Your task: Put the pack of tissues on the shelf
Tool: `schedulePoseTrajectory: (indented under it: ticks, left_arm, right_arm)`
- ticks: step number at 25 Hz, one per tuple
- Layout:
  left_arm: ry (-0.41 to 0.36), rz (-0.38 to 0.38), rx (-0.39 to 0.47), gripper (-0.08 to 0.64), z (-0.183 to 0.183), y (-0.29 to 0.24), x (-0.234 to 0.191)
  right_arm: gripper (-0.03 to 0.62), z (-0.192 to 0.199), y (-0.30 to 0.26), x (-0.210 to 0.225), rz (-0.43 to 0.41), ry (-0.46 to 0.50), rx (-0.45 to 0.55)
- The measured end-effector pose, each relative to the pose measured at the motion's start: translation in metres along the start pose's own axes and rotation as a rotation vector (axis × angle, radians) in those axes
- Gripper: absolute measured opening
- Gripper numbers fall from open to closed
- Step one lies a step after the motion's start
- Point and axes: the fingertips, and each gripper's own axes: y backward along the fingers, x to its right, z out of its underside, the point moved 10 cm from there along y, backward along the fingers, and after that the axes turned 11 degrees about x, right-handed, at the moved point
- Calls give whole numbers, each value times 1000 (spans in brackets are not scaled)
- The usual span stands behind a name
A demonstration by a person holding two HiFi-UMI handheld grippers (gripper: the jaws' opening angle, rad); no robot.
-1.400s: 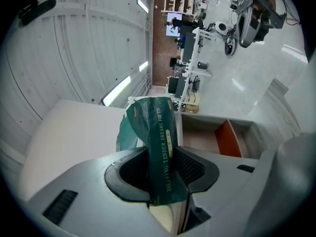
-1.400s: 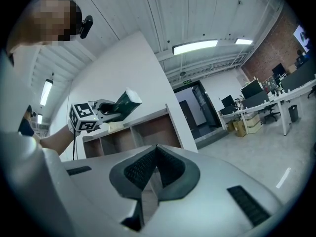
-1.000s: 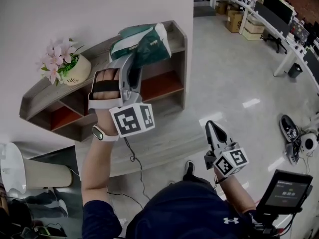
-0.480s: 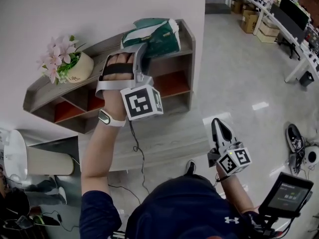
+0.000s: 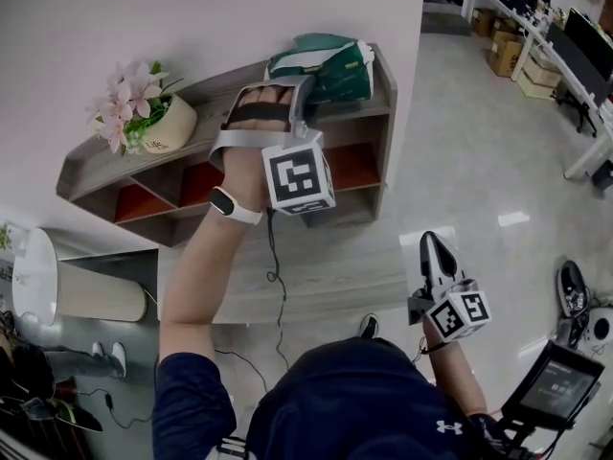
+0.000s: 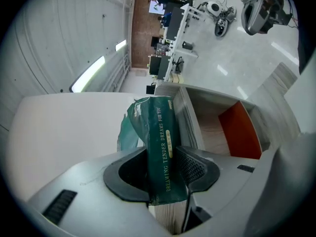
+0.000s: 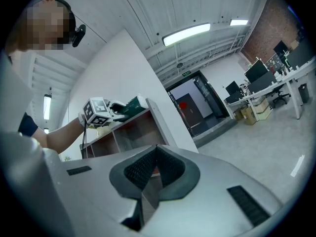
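One pack of tissues (image 5: 330,65), in a dark green wrapper, is sitting on the top board of the wooden shelf (image 5: 124,166), at the end away from the flower pot (image 5: 163,127) and close to the white wall (image 5: 144,17). You are gripping it with your left gripper (image 5: 299,86); in the left gripper view the pack (image 6: 160,147) is running lengthwise between the two jaws, and both pads are pressing on its sides. Your left hand (image 5: 257,123) is strapped into the handle, with the marker cube (image 5: 299,171) hanging just below it in front of the shelf's open compartments, whose back panels are showing orange. Pink flowers (image 5: 124,99) are standing in the pot at the far end of the same top board, well apart from the pack.

You are carrying your right gripper (image 5: 433,249) low, over the grey floor (image 5: 479,161) and well away from the shelf. In the right gripper view its jaws (image 7: 155,157) are meeting with nothing between them, and they are pointing toward the shelf (image 7: 133,132).
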Motion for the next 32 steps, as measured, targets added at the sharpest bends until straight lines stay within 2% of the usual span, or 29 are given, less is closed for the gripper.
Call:
schedulePoseTrajectory:
  ticks: [3, 12, 16, 23, 32]
  left_arm:
    - [29, 33, -4, 190, 1, -8, 1]
    - [46, 85, -37, 195, 1, -23, -1]
    - [74, 66, -31, 204, 4, -24, -2]
    - [178, 15, 26, 284, 8, -12, -12]
    - [195, -34, 50, 291, 10, 8, -15]
  right_arm:
    - [9, 1, -5, 4, -6, -9, -7]
    - [9, 3, -17, 13, -17, -34, -20]
    - [9, 4, -18, 14, -18, -36, -23]
    - [9, 4, -19, 12, -20, -39, -20]
    - [9, 2, -16, -3, -27, -25, -21]
